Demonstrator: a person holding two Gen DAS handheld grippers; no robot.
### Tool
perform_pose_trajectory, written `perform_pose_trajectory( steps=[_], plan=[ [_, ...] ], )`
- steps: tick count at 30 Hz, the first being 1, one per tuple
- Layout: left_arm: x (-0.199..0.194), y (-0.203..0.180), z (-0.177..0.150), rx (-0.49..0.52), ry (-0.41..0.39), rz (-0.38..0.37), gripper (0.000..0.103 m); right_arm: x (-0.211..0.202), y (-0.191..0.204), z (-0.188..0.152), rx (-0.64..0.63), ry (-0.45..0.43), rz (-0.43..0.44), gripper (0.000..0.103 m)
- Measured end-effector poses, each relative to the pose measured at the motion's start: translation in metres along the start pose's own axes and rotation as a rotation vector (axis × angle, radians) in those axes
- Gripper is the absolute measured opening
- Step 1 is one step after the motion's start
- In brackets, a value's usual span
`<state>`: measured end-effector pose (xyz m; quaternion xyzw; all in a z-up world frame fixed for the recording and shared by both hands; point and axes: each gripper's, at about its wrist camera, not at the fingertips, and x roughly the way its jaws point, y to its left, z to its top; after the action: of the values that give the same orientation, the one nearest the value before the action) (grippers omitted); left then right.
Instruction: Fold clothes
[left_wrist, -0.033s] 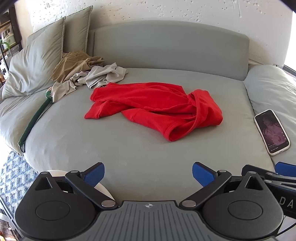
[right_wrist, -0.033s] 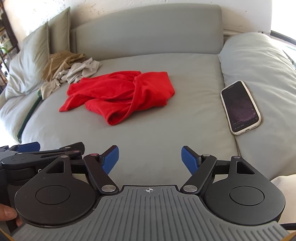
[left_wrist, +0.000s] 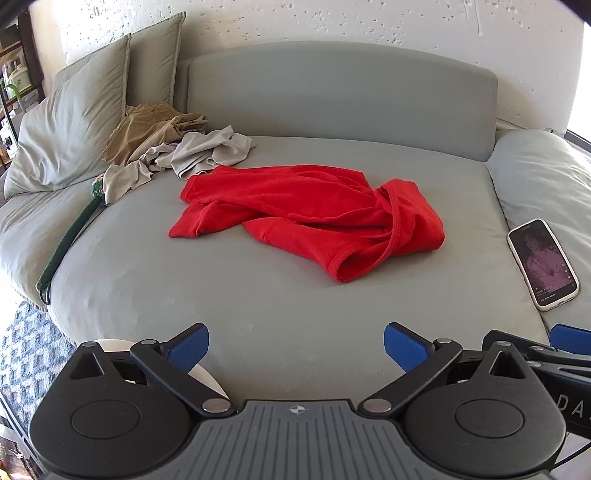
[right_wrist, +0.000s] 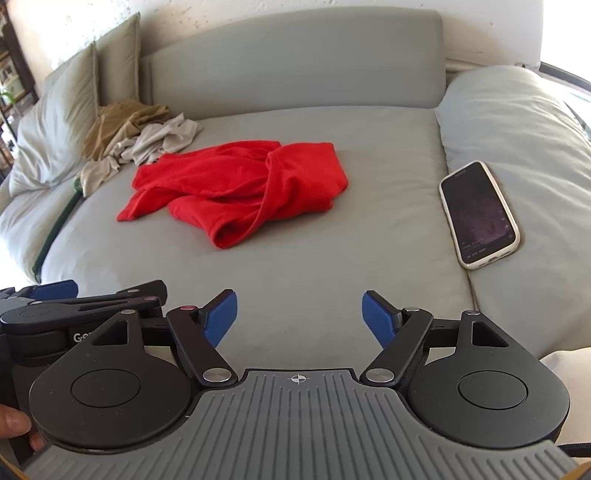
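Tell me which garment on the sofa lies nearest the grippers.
The red garment, crumpled alone mid-cushion. The tan garment and the pale grey garment are heaped farther back by the pillows.

Red shirt (left_wrist: 306, 218) crumpled, other clothes heaped behind it

The red shirt lies unfolded and twisted near the middle of the grey cushion, one hemmed opening gaping toward the camera. At its far left corner a rumpled pale grey garment (left_wrist: 207, 151) just beside it overlaps a bunched tan garment (left_wrist: 144, 129) against the pillows.
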<state>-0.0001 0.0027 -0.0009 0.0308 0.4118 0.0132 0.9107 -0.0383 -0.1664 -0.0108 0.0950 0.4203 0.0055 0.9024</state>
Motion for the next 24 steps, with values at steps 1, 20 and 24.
perform_pose_trajectory(
  steps=[1,20,24],
  plan=[
    [0.0,0.001,0.0,-0.003,0.0,-0.005,0.102,-0.001,0.003,0.0,-0.002,0.0,-0.002,0.079],
    [0.0,-0.001,-0.003,0.011,0.013,0.021,0.101,0.004,-0.001,-0.004,-0.025,0.001,0.009,0.081],
    [0.001,0.001,-0.006,0.012,0.013,0.019,0.101,0.005,-0.002,-0.003,-0.027,0.006,0.008,0.081]
  ],
)
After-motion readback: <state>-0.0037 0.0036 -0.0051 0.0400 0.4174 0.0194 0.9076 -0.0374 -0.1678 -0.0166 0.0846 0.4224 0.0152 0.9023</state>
